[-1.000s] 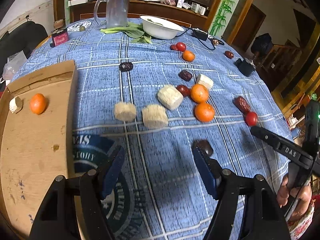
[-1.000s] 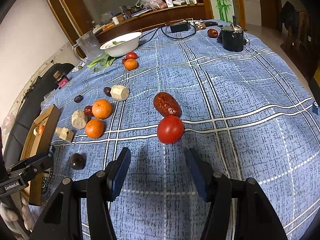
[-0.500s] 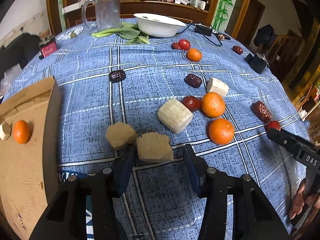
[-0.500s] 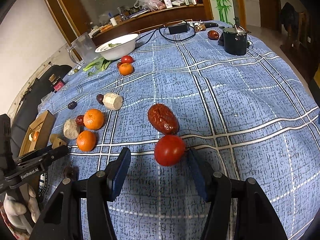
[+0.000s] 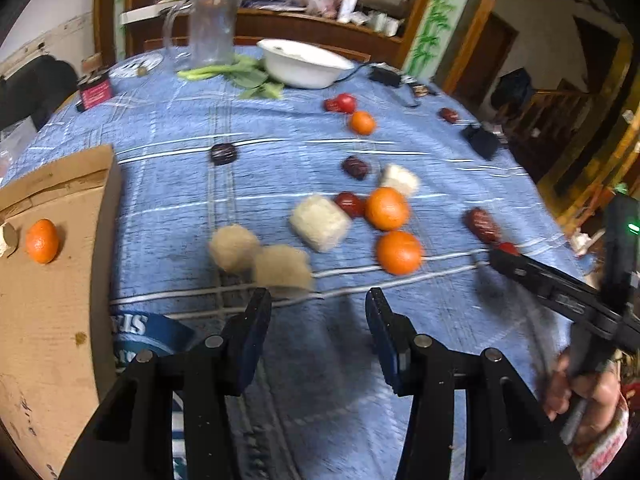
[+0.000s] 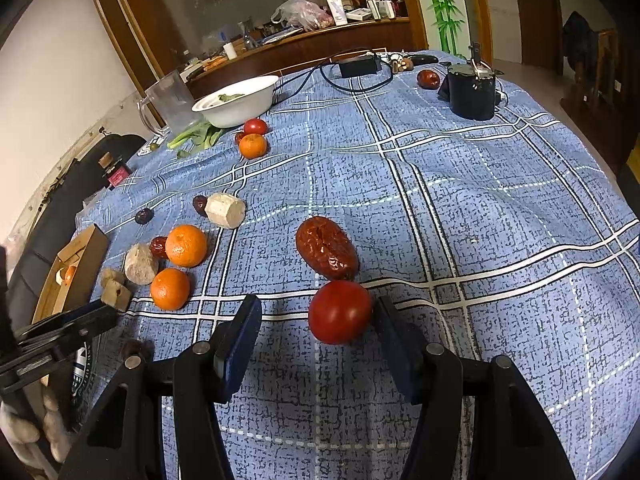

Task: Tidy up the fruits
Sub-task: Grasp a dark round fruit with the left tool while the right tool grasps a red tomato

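Note:
My left gripper (image 5: pixel 318 312) is open and empty just short of a tan cut chunk (image 5: pixel 282 267), with a second chunk (image 5: pixel 233 246) beside it. Two oranges (image 5: pixel 399 252) and a pale block (image 5: pixel 320 222) lie beyond. One orange (image 5: pixel 42 241) sits in the cardboard box (image 5: pixel 60 308) at left. My right gripper (image 6: pixel 318 322) is open with a red cherry tomato (image 6: pixel 340 312) between its fingertips, close to the right finger. A wrinkled red date (image 6: pixel 326 248) lies just behind it.
A white bowl (image 6: pixel 236 100) with greens, a clear jug (image 6: pixel 170 100), a black pot (image 6: pixel 472 90) and a cable stand at the far side of the blue plaid tablecloth (image 6: pixel 480 200). More dates, a tomato and an orange (image 6: pixel 253 146) are scattered about.
My left gripper pulled back slightly from the tan chunks, which were between its fingertips. My right gripper moved forward, so the tomato now lies between its fingertips.

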The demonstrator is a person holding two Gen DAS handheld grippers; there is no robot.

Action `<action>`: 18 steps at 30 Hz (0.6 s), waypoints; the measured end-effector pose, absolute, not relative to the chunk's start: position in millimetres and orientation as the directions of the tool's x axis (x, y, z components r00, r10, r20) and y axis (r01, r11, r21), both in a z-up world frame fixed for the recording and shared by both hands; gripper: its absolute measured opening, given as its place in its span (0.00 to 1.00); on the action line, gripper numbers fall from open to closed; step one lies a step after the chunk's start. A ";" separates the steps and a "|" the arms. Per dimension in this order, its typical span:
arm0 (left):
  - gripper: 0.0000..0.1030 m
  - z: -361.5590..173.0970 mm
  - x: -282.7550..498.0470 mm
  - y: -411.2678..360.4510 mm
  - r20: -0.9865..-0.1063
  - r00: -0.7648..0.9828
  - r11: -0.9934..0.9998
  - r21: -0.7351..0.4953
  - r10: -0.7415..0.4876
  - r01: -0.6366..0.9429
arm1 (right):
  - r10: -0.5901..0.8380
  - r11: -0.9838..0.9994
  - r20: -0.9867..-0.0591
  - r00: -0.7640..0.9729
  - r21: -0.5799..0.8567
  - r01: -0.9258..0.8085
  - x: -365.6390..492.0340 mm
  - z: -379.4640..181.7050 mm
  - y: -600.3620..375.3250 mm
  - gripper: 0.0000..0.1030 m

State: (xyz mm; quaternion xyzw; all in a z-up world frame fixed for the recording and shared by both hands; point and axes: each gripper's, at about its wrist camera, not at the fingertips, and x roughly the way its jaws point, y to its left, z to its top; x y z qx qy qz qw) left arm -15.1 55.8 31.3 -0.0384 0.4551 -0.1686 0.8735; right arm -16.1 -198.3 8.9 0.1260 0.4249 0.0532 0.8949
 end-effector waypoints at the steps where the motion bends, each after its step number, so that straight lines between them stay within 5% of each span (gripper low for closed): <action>1: 0.46 32.3 -19.9 50.2 -0.775 0.519 0.927 -0.236 -0.361 0.292 | 0.199 0.964 -0.748 0.633 0.265 0.011 -15.9 9.0 -197.5 0.60; 9: 0.43 17.0 -32.6 4.9 -0.803 0.458 0.890 -0.183 -0.381 0.418 | 0.185 0.969 -0.750 0.635 0.249 0.012 -14.4 8.7 -196.6 0.57; 13: 0.23 12.8 -35.5 -1.3 -0.814 0.492 0.902 -0.086 -0.308 0.423 | 0.156 0.975 -0.756 0.636 0.219 0.021 -14.4 8.5 -196.7 0.42; 18: 0.22 13.0 -38.2 3.4 -0.812 0.493 0.904 -0.095 -0.312 0.416 | 0.146 0.975 -0.757 0.637 0.220 0.038 -16.3 8.4 -202.1 0.32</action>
